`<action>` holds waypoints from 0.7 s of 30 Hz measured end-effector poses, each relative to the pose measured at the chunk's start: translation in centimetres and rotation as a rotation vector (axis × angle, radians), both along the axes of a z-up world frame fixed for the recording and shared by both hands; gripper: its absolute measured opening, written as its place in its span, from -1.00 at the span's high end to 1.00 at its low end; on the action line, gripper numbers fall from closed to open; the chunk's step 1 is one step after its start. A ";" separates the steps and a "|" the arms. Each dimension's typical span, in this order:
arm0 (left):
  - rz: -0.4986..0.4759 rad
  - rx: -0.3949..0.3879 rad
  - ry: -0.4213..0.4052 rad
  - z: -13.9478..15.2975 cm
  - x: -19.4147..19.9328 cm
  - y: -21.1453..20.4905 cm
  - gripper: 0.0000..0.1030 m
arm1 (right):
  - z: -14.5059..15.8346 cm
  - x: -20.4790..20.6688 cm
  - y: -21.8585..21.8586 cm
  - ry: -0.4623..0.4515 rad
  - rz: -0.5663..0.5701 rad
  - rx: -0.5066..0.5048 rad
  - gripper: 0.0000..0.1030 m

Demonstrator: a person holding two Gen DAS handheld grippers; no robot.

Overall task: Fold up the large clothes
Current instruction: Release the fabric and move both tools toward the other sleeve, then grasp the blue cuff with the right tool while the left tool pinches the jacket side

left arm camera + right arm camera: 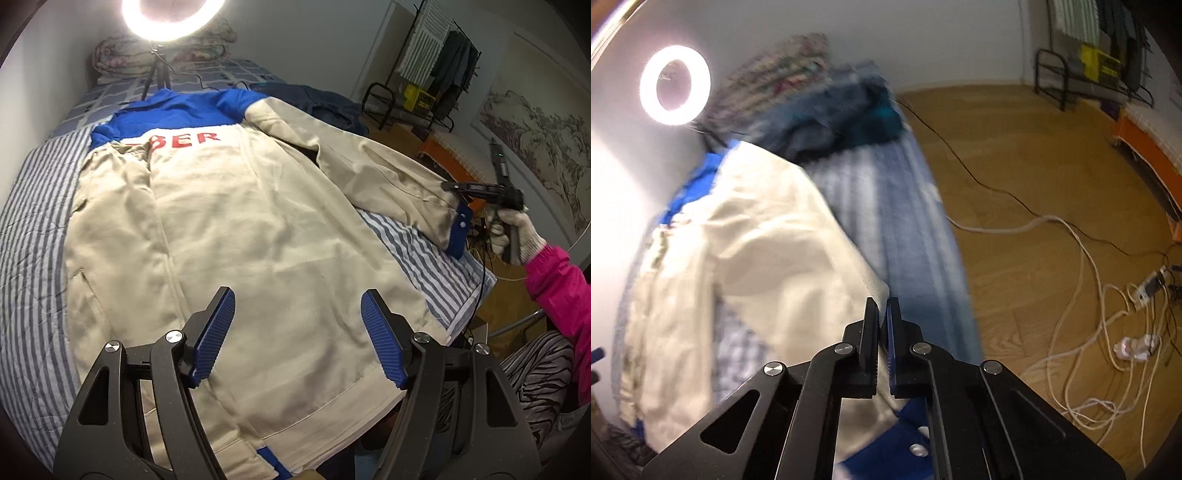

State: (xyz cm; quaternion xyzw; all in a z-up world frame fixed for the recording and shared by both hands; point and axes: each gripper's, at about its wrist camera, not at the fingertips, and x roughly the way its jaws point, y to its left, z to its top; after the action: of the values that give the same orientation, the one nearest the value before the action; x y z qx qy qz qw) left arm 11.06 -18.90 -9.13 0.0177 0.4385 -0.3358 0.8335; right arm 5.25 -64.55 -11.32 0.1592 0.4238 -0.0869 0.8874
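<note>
Cream jacket (236,229) spread back-up on the striped bed (33,236) — right sleeve pinched and lifted.

The left gripper (297,332) hovers above the hem with its blue pads well apart, nothing between them. The right gripper (882,321) — held by a gloved hand (515,229) — is clamped on the right sleeve (399,184) near its blue cuff (460,232), apparently raised off the bedding, though that view is blurred.
</note>
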 end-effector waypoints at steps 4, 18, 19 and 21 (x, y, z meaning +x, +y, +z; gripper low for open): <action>0.024 -0.015 -0.014 0.8 -0.1 1.2 -0.40 | 3.3 -1.2 4.6 -0.057 0.089 -0.007 0.95; 0.116 -0.077 -0.023 2.3 -0.4 5.3 -0.40 | 5.5 -2.8 25.9 -0.045 0.479 -0.058 0.96; 0.123 -0.077 -0.017 2.2 -0.3 5.4 -0.40 | 4.9 -2.6 27.5 -0.034 0.515 -0.050 0.96; 0.144 -0.078 0.000 1.8 0.0 5.9 -0.40 | 3.4 -2.0 30.0 -0.005 0.579 -0.053 0.96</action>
State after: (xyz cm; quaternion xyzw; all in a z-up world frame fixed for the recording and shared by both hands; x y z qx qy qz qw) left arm 11.05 -12.99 -7.30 -0.0463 0.4253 -0.2919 0.8554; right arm 3.27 -34.55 -7.87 0.0088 0.4472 0.1595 0.8801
